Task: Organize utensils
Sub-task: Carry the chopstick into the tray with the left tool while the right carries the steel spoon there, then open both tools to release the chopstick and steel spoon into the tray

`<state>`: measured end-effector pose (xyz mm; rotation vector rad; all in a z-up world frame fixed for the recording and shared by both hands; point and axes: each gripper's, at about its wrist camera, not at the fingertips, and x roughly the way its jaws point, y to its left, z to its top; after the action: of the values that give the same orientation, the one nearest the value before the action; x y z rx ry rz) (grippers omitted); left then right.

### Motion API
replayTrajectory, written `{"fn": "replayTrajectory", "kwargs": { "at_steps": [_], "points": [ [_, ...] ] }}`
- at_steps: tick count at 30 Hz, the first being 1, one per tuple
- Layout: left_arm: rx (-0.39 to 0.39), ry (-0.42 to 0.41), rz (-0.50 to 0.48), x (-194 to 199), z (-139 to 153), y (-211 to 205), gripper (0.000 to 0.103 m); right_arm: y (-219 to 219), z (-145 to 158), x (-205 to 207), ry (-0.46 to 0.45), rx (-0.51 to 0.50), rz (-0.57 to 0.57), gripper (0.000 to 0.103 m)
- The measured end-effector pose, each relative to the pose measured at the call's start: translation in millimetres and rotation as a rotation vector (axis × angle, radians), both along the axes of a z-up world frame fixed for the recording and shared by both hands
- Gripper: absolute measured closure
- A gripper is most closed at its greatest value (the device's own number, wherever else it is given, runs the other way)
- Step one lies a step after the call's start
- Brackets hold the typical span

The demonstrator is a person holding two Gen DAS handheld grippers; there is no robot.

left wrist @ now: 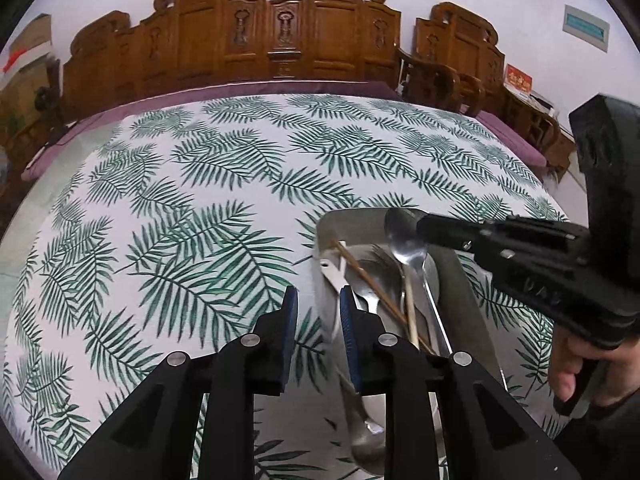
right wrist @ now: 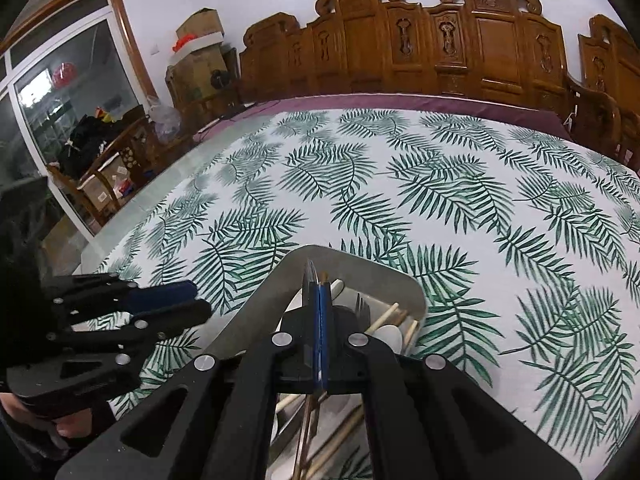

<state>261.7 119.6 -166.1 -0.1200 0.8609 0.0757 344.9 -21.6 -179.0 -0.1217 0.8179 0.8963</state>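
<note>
A steel tray (left wrist: 326,224) lies on the leaf-print tablecloth and holds a white spoon, metal spoons and wooden chopsticks (left wrist: 368,278). My right gripper (right wrist: 319,292) is shut on a metal spoon (left wrist: 404,236), held edge-on between its blue pads above the tray (right wrist: 260,312); the spoon bowl points up. It also shows in the left wrist view (left wrist: 424,228). My left gripper (left wrist: 318,312) is open and empty, its right finger at the tray's left wall. It also shows in the right wrist view (right wrist: 200,304).
The table (left wrist: 180,200) is covered with a white cloth with green leaves. Carved wooden chairs (left wrist: 280,40) stand along the far side. Cardboard boxes (right wrist: 200,52) and a glass door (right wrist: 68,100) are at the left.
</note>
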Motion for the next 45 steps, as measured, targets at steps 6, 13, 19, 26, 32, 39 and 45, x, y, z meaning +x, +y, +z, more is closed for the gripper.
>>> {"fn": "replayTrajectory", "kwargs": {
  "at_steps": [6, 13, 19, 26, 32, 39, 45],
  "points": [
    [0.008, 0.000, 0.011, 0.0, -0.2, 2.8, 0.083, 9.0, -16.6, -0.2, 0.026, -0.024, 0.014, 0.102],
    [0.010, -0.001, 0.012, -0.3, 0.7, 1.9, 0.082, 10.6, -23.7, -3.6, 0.015, -0.052, 0.016, 0.101],
    [0.015, -0.003, 0.015, -0.4, 1.5, 2.3, 0.076, 7.4, -19.5, -5.4, -0.009, -0.052, 0.005, 0.099],
    [0.020, -0.009, 0.023, -2.1, 3.8, 2.8, 0.063, -6.3, -7.8, -7.4, -0.033, -0.041, -0.021, 0.099],
    [0.038, -0.034, 0.069, -7.8, 12.3, 3.2, 0.020, -29.9, 8.1, -15.0, -0.072, -0.048, -0.087, 0.047],
    [0.030, -0.060, 0.067, -16.8, 25.1, -5.1, 0.009, -61.4, 25.7, -29.9, -0.102, -0.040, -0.171, 0.002],
    [0.038, -0.087, 0.050, -34.2, 45.8, -23.6, 0.008, -95.4, 39.2, -49.9, -0.102, -0.033, -0.241, 0.002]
  ]
}}
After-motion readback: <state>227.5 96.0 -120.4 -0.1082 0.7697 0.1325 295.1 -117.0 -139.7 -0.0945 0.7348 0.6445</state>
